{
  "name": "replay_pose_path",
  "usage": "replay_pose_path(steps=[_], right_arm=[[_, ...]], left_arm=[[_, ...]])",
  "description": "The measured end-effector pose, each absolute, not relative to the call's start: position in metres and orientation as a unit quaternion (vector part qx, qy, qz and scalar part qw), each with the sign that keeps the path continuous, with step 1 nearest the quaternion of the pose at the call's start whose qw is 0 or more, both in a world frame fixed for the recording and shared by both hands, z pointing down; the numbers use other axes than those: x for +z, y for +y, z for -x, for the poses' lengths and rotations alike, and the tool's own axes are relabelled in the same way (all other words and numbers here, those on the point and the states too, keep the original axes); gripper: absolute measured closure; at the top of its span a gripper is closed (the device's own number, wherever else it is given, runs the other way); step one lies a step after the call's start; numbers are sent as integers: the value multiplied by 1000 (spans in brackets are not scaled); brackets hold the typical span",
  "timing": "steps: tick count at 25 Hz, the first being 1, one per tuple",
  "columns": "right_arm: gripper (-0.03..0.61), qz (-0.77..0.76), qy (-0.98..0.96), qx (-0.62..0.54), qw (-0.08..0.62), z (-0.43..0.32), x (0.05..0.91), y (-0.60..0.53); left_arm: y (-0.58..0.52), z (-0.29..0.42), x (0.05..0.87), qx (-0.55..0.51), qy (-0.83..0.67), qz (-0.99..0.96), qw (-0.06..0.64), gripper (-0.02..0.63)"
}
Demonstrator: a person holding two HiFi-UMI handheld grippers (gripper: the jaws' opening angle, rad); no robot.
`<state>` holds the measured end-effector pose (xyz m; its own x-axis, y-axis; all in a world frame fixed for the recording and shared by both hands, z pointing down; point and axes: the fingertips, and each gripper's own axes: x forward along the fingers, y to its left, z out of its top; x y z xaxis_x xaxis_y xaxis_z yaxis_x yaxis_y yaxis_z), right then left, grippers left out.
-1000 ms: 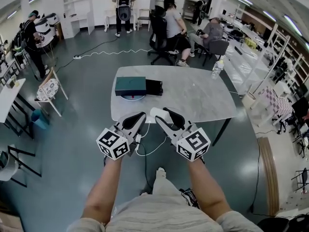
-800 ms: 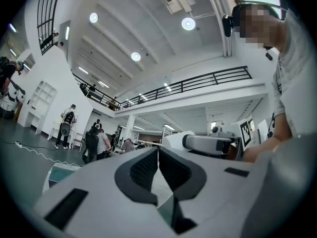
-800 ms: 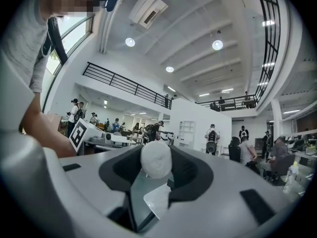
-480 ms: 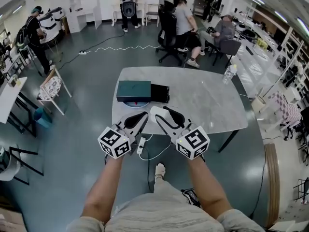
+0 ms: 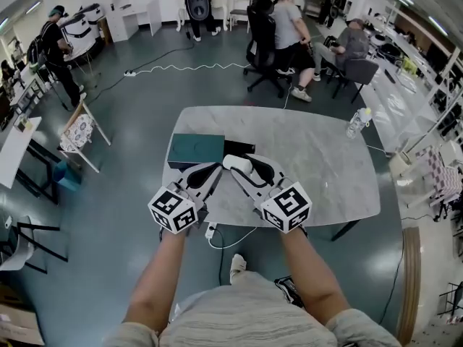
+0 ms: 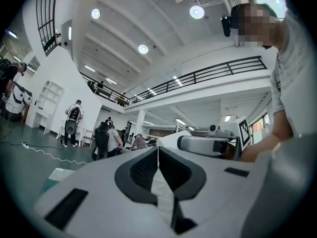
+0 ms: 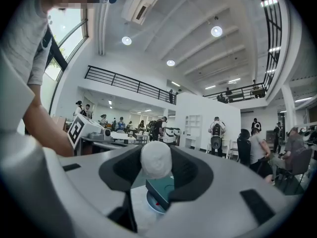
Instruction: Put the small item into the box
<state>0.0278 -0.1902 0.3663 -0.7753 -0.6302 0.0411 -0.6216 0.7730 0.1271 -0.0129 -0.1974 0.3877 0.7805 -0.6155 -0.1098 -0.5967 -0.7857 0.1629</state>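
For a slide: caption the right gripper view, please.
Right gripper holding a small white item, with the dark green box just ahead.

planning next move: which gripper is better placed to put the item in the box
Right: the right gripper holds the white item, the teal box just ahead; the left gripper is shut, empty.

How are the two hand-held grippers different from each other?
The right hand-held gripper pinches a small white item; the left hand-held gripper holds nothing. The right one's jaws stand apart around the item; the left one's jaws are closed together. Both are white with dark pads, and both point toward the green box on the table.
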Motion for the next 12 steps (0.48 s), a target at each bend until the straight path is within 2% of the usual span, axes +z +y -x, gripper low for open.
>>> replay_pose_path(steps=[12], right_arm=[[399, -309, -947, -28, 80, -59, 406, -279]], left_arm=[[-270, -13, 415, -53, -344, -935, 71, 592]])
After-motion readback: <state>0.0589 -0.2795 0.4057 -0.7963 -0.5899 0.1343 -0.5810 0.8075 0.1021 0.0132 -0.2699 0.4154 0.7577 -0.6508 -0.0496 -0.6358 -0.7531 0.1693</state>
